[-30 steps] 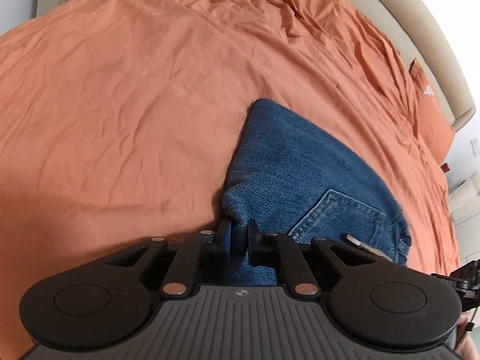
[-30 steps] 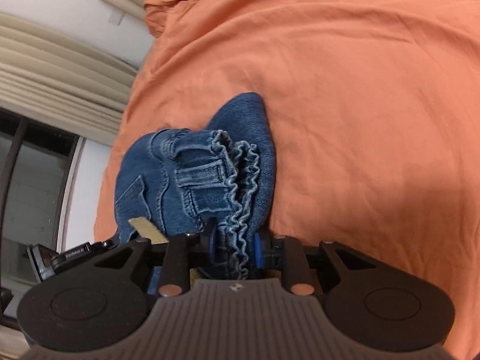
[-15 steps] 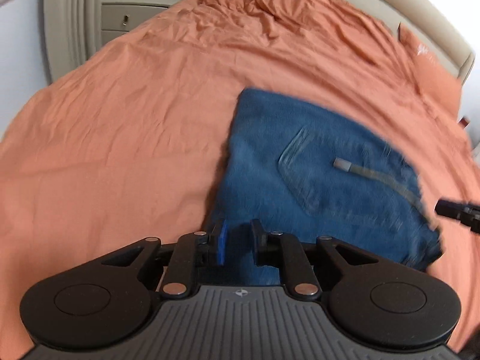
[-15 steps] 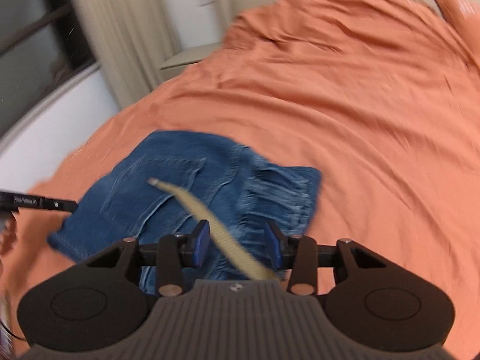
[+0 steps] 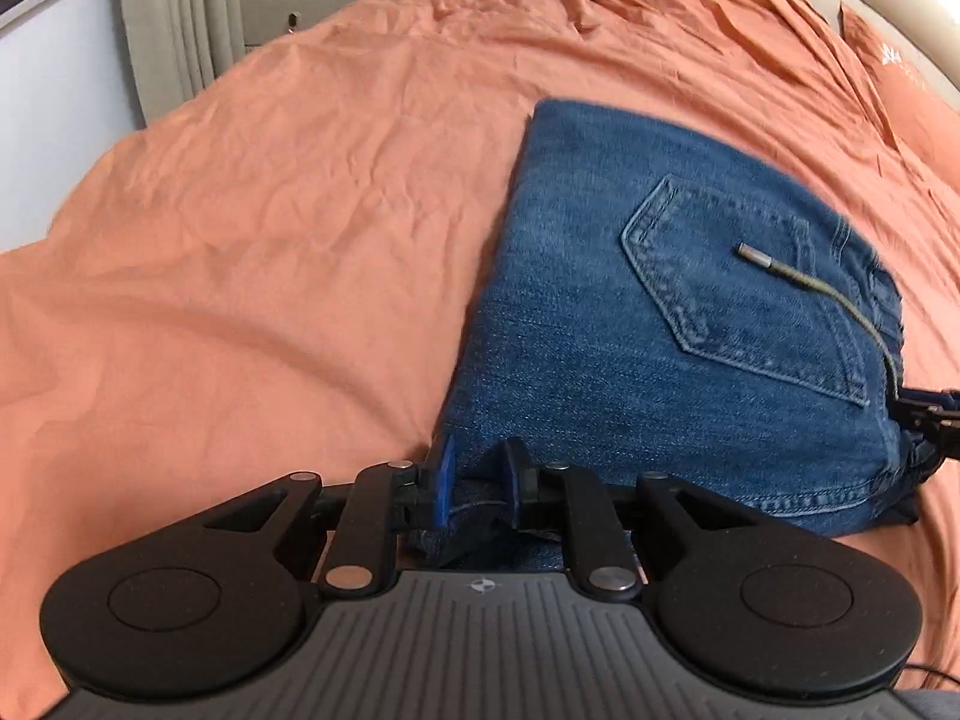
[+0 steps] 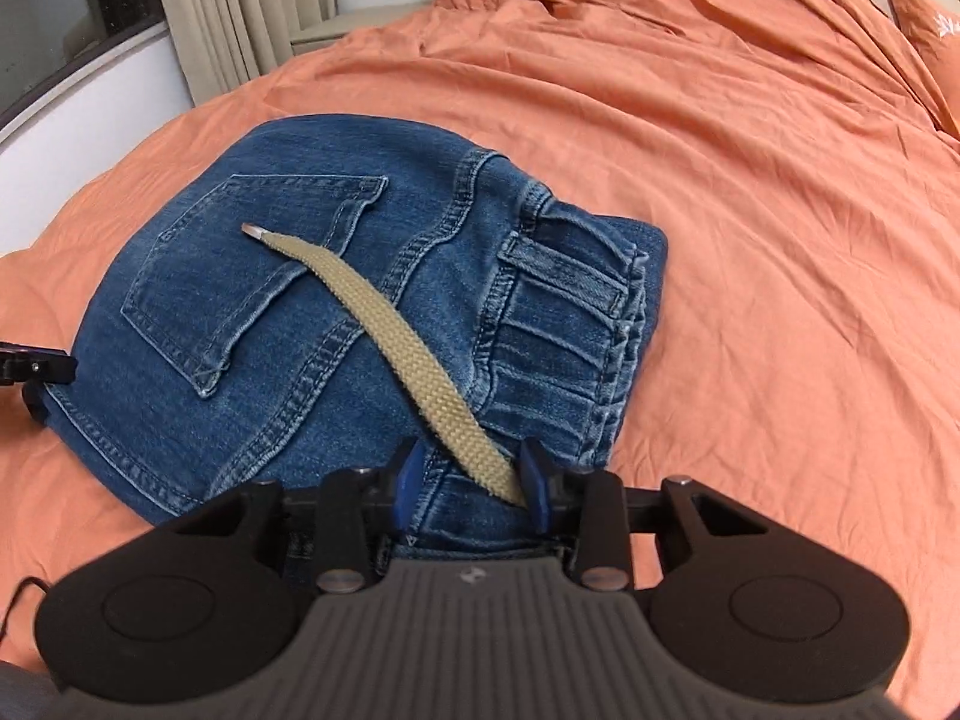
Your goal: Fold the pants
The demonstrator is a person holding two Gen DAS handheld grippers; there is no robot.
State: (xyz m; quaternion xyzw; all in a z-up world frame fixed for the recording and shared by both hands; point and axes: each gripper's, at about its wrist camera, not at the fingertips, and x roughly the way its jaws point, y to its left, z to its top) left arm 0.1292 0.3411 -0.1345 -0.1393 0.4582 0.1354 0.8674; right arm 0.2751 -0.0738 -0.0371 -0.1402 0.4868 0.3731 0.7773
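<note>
Jeans (image 5: 648, 324) lie folded on the orange bedsheet (image 5: 252, 228), back pocket up, a tan drawstring (image 6: 396, 336) trailing across the denim. Left gripper (image 5: 477, 480): jaws have just been opening, a narrow gap, denim edge between the pads (contact cannot be confirmed). Right gripper (image 6: 471, 480): jaws have just been closing, still apart, straddling waistband (image 6: 564, 324) fabric and drawstring.

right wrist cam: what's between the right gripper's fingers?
In the right wrist view, the tan woven drawstring runs between the right gripper fingers, over the jeans waistband denim beneath. The fingers stand apart, having just been closing.
</note>
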